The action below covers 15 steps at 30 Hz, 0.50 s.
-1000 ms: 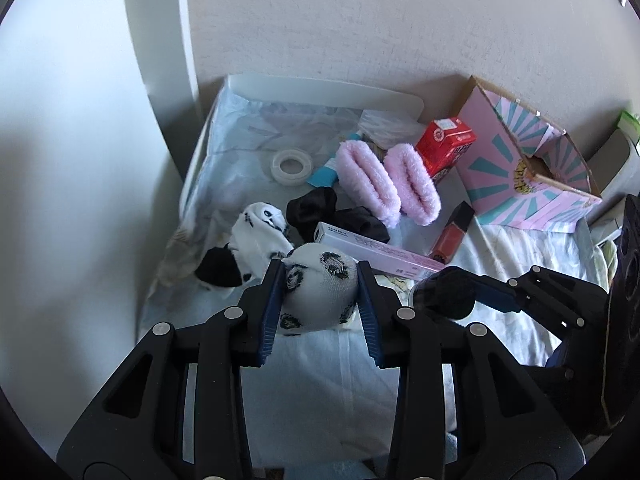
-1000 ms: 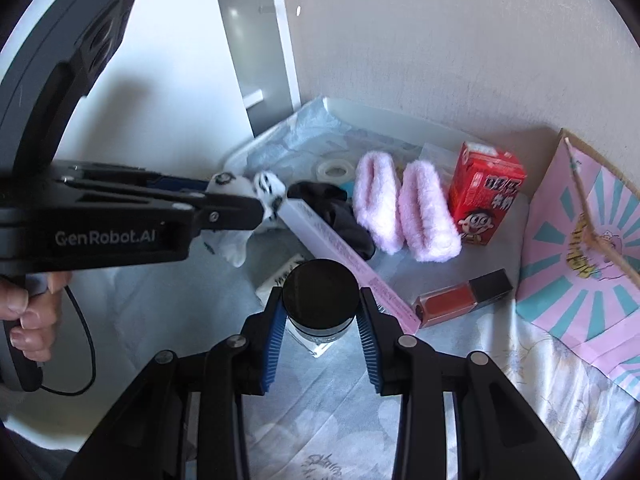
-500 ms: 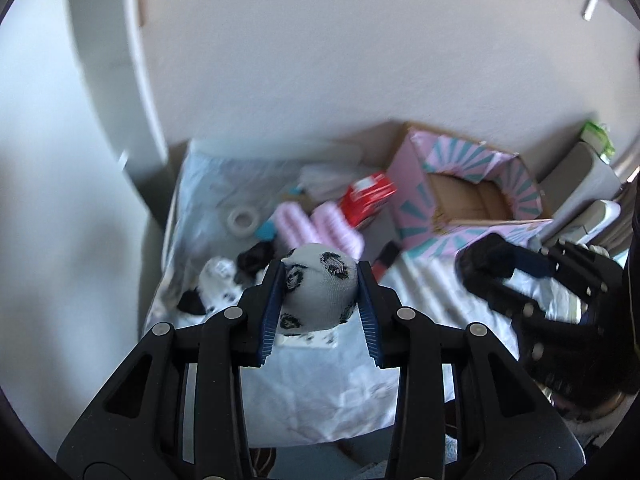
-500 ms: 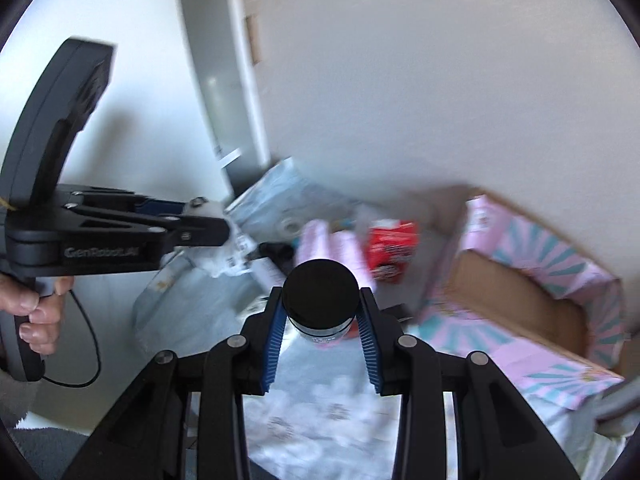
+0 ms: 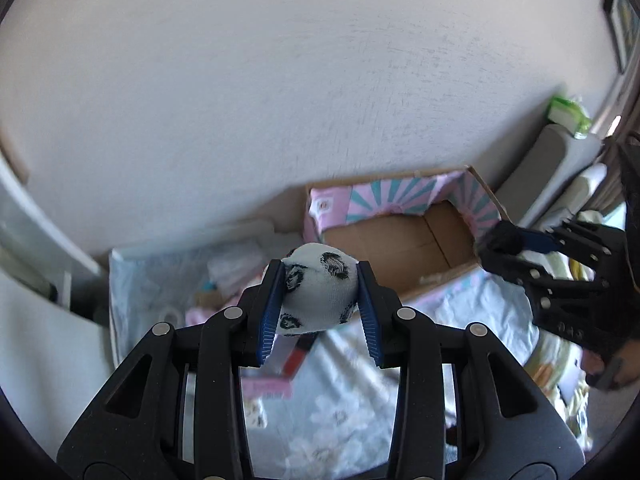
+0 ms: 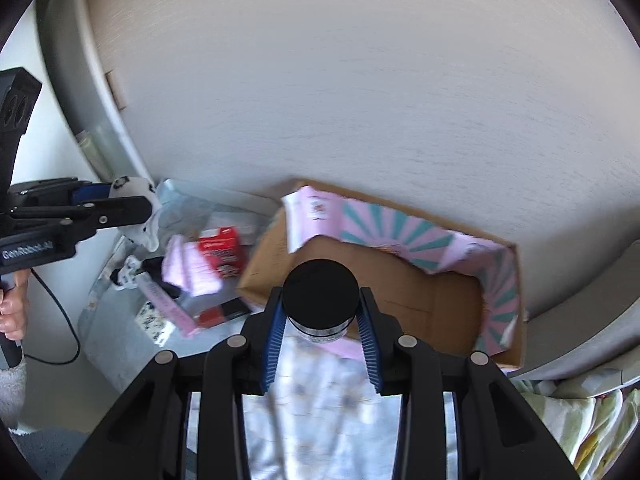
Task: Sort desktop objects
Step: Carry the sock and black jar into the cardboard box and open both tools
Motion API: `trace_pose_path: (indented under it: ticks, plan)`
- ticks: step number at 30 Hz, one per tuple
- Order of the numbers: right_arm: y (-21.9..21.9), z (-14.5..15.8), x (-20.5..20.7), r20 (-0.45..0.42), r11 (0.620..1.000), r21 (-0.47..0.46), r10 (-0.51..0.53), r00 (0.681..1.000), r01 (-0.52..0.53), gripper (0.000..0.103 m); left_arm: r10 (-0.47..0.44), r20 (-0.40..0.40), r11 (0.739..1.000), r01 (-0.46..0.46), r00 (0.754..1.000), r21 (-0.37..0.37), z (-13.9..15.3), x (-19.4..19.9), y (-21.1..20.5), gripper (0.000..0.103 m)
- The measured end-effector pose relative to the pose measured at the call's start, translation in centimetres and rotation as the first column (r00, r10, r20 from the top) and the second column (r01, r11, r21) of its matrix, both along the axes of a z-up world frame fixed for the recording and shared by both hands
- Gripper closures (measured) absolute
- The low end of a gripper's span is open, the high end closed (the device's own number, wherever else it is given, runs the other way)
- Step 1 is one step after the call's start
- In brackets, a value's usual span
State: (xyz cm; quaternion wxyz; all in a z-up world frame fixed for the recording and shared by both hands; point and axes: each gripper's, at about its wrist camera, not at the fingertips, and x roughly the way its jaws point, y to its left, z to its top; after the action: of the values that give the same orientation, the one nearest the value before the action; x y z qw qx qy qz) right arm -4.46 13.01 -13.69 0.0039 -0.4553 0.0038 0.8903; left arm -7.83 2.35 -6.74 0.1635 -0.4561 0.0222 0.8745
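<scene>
- White, black-spotted rolled sock (image 5: 318,294) is clamped between the blue pads of the left gripper (image 5: 320,300), held in the air.
- Black-lidded jar (image 6: 321,300) is clamped between the pads of the right gripper (image 6: 322,312), in front of the open pink-and-teal box (image 6: 420,276).
- The box's brown cardboard floor is seen bare.
- A red carton (image 6: 222,252) and pink fluffy slippers (image 6: 188,268) are left on the sheet (image 6: 320,420), beside the box.

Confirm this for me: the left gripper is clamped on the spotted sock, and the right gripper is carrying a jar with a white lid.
Wrong on one point: the right wrist view shows the jar's lid is black. The left gripper does clamp the spotted sock; the right gripper carries the jar.
</scene>
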Motion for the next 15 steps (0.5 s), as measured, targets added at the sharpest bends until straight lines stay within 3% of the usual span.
trace_pose_path:
  ticks: [6,9,15]
  plan:
    - [4.6,-0.5,-1.6,0.057,0.999,0.001,-0.042,0.997,0.042,0.07,-0.066,0.05,0.998,0.066,0.997,0.017,-0.5,-4.0,6.3,0.07]
    - [6.1,-2.1,-2.5,0.094,0.998,0.037,-0.054,0.994,0.05,0.07,-0.079,0.098,0.997,0.079,0.992,-0.003,-2.3,-5.4,8.9,0.07]
    - [9.1,-6.3,-4.5,0.186,0.998,-0.013,-0.057,0.981,0.06,0.07,-0.068,0.159,0.994,0.081,0.985,-0.072,-6.6,-7.5,10.9,0.07]
